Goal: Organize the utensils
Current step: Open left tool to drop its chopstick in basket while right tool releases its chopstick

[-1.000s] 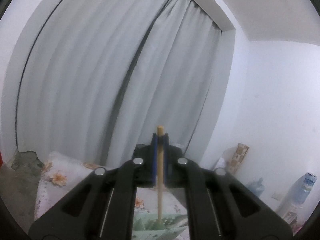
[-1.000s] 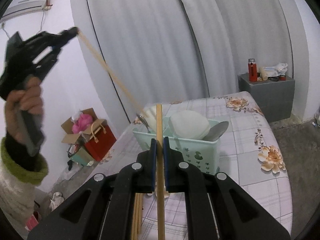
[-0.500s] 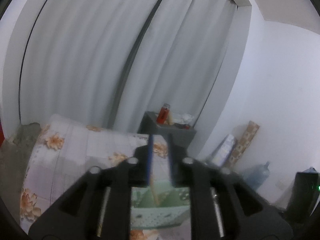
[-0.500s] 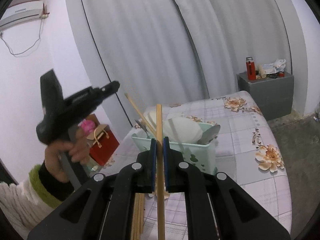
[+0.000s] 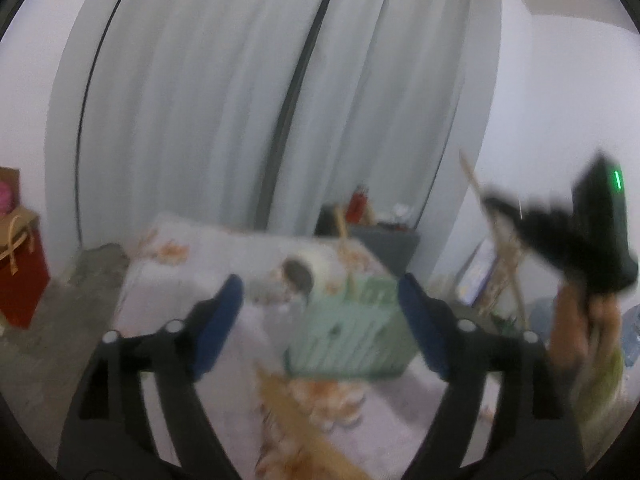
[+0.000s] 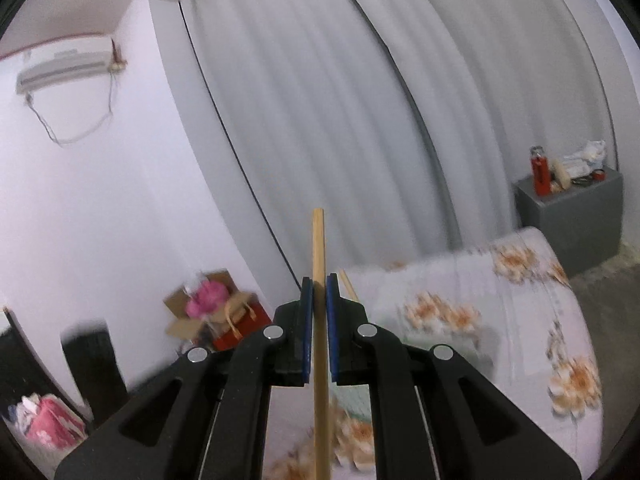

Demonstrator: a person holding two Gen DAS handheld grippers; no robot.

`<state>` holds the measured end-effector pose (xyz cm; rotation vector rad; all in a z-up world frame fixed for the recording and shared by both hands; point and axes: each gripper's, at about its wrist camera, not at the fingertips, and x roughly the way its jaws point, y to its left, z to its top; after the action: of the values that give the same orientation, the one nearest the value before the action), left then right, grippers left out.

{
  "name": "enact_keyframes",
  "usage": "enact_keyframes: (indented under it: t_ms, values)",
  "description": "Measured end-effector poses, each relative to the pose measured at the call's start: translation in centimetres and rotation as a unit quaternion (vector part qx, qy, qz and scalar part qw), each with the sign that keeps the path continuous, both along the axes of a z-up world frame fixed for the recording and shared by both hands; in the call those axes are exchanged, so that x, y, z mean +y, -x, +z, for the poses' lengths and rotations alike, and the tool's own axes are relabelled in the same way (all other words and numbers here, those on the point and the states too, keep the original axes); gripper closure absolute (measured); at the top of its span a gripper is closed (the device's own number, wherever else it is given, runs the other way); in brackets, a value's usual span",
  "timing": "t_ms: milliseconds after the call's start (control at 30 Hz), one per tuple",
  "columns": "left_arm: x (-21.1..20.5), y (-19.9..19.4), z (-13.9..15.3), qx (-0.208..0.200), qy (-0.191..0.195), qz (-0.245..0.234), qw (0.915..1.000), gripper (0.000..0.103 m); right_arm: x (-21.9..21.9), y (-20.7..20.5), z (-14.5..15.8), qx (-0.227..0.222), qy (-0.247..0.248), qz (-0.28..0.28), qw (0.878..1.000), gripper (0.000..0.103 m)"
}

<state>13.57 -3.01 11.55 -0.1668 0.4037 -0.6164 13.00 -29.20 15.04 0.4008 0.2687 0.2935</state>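
Note:
My left gripper is open and empty, its blue pads wide apart above the floral table. Between them lies the green utensil basket with a chopstick standing in it and a spoon and white bowl behind. More wooden chopsticks lie on the table in front. My right gripper is shut on a wooden chopstick held upright; it also shows at the right of the left wrist view. In the right wrist view the basket is mostly hidden behind the gripper.
A grey cabinet with a red bottle stands beyond the table by the curtain. A red gift bag and a cardboard box sit on the floor at the left. Water bottles stand on the floor at the right.
My left gripper let go of its chopstick, which now stands in the basket, opened wide and dropped lower. My right gripper rose and tilted up, still holding its chopstick.

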Motion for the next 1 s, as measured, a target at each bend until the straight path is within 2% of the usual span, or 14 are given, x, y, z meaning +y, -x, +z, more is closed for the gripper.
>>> enact_keyframes:
  t_ms: [167, 400, 600, 667, 767, 1000]
  values:
    - [1.9, 1.3, -2.8, 0.037, -0.018, 0.015, 0.9990, 0.017, -0.4, -3.3, 2.0, -0.047, -0.022, -0.020, 0.998, 0.096]
    - [5.1, 1.8, -4.9, 0.060, -0.009, 0.045, 0.9972, 0.015, -0.3, -7.7, 2.2, -0.111, 0.001, -0.116, 0.987, 0.096]
    - [6.4, 1.2, -5.0, 0.059, -0.005, 0.063, 0.9963, 0.015, 1.1, -11.0, 0.1, -0.100, 0.043, -0.178, 0.978, 0.096]
    - [6.8, 1.0, -5.2, 0.061, -0.005, 0.066, 0.9959, 0.015, 1.4, -11.4, -0.5, -0.094, 0.045, -0.182, 0.978, 0.096]
    - [7.1, 0.7, -5.6, 0.068, -0.005, 0.066, 0.9955, 0.015, 2.3, -11.5, -0.5, -0.097, 0.079, -0.203, 0.971, 0.096]
    - [7.4, 0.5, -5.9, 0.073, 0.004, 0.061, 0.9954, 0.015, 2.8, -11.0, -0.9, -0.073, 0.112, -0.190, 0.973, 0.096]
